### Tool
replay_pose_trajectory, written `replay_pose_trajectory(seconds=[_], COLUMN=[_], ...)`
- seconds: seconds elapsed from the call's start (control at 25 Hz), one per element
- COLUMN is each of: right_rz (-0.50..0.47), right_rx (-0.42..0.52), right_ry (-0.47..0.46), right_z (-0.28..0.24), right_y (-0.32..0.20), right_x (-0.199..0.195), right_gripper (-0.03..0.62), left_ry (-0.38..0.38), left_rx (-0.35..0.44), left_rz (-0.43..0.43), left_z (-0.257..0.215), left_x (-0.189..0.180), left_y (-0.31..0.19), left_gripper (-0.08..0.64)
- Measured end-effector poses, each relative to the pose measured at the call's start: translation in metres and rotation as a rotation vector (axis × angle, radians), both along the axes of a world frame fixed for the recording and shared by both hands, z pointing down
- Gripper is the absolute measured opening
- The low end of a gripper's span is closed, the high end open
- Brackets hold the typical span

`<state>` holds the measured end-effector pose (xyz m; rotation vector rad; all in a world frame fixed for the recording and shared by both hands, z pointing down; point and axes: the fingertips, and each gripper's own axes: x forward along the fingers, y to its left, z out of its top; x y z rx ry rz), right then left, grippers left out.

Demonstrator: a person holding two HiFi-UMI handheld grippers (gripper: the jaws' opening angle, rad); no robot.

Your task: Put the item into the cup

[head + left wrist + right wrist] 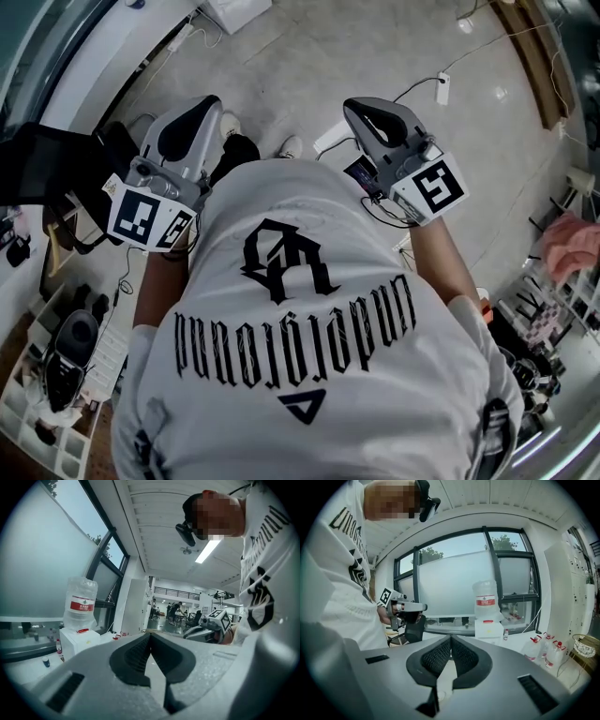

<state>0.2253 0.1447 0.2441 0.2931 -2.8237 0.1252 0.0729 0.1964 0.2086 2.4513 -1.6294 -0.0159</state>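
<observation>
White shirt closest; left gripper and right gripper, fingers of both tight together.

The head camera is looking steeply down over the person's shirt at the floor. Cameras on the left gripper and right gripper are riding close behind their jaws, looking roughly level, both sharing the water bottle near the window.

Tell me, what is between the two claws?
In the head view, the person's white shirt sits between the left claw and the right claw.
</observation>
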Motion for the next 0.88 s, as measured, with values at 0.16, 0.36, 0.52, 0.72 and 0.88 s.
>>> replay_pose_trajectory(seconds=[0.16,0.36,0.52,0.72,0.88], right_rz=[-0.002,-0.003,0.001,0.011,0.015], right_rx=[-0.014,0.004,0.013,0.018,0.018], right_ry=[-0.012,-0.020,-0.021,-0.024,-0.028], right_z=[0.002,0.002,-0.002,-0.004,-0.009], right_y=[0.007,0.010,0.005,0.003,0.001], right_x=[0.003,0.002,0.009,0.012,0.014], right_gripper=[0.015,0.015,0.015,0.015,0.015], left_ry=[0.014,0.019,0.029,0.033,0.030], left_rx=[-0.003,-0.003,-0.006,-0.006,-0.006], left_rz=[-0.018,-0.014,-0.006,0.014,0.020], left_z=[0.005,0.009,0.010,0.010,0.005], left_x=[0.005,0.009,0.018,0.024,0.025], left_y=[0.006,0.008,0.002,-0.003,-0.007], left_gripper=[0.015,0.015,0.015,0.015,0.015])
